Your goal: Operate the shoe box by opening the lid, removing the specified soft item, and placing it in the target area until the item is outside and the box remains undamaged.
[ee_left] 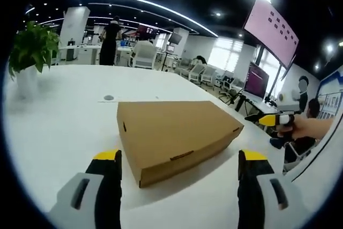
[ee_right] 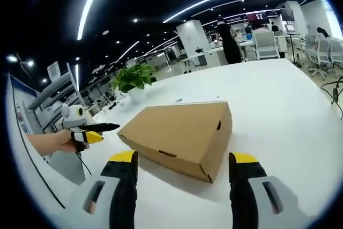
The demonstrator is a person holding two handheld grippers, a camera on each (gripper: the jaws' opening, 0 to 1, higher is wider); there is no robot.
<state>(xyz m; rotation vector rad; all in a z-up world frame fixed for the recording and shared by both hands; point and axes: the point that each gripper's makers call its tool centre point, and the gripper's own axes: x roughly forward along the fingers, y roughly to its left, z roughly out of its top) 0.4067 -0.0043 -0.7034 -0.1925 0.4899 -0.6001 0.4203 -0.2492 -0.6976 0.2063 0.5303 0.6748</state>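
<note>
A potted plant [ee_left: 32, 52] stands on the white table [ee_left: 64, 116].

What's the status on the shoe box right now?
Left gripper open, right gripper open, both short of the box. Shoe box shut, flat on the white table. Potted plant well off to the side, nothing blocking.

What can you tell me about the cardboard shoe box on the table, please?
The shoe box is plain brown cardboard, unprinted, with its lid shut flat. A tuck tab slots into the long front side, and a small round hole shows in an end wall. It lies flat on the white table, set at an angle to both views, with no visible dents or tears. Nothing touches it but the table; the left gripper and right gripper both stand open, short of it.
</note>
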